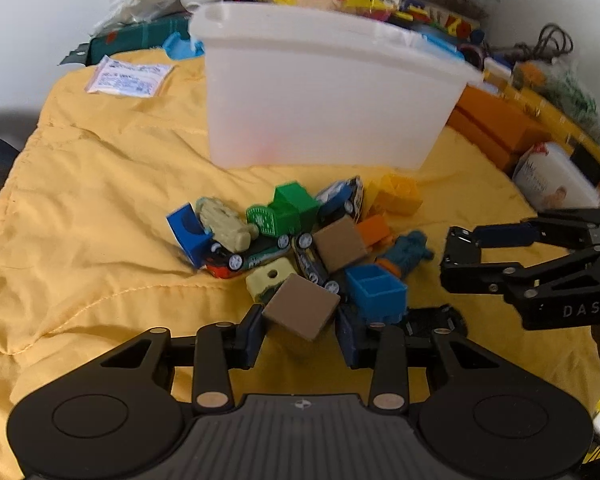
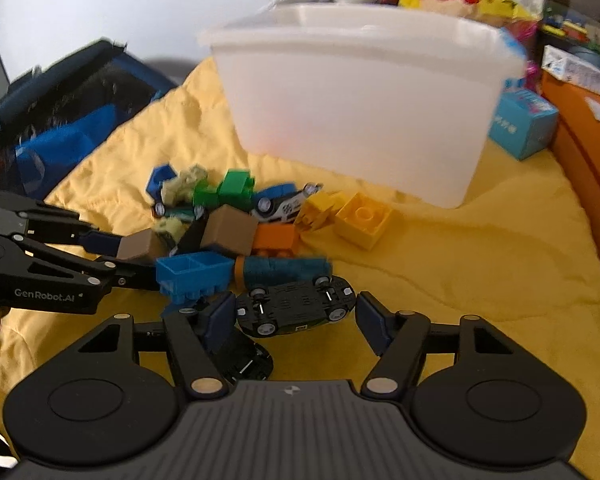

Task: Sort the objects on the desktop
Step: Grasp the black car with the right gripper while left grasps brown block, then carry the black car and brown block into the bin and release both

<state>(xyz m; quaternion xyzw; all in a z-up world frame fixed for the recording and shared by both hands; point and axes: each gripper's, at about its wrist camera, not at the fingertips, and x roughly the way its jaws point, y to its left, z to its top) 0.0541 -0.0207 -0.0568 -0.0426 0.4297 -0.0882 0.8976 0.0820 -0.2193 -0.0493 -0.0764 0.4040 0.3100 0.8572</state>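
Observation:
A pile of toy cars and blocks lies on the yellow cloth (image 1: 100,200) in front of a white plastic bin (image 1: 328,92) (image 2: 364,100). My left gripper (image 1: 302,336) (image 2: 136,258) is shut on a tilted brown block (image 1: 302,306) (image 2: 140,246) at the near edge of the pile. Beside it sits a blue hollow block (image 1: 376,292) (image 2: 196,274). My right gripper (image 2: 292,320) (image 1: 454,258) is open, with an upside-down black toy car (image 2: 296,306) (image 1: 432,318) lying between its fingers, the pads not pressing it. A second black car (image 2: 244,360) lies under its left finger.
A teal figure (image 2: 284,270), yellow bricks (image 2: 362,218), a green block (image 1: 292,204) and another brown block (image 1: 340,244) are in the pile. Orange boxes (image 1: 496,124), a light blue box (image 2: 524,124), a tissue packet (image 1: 130,78) and a dark bag (image 2: 60,120) ring the cloth.

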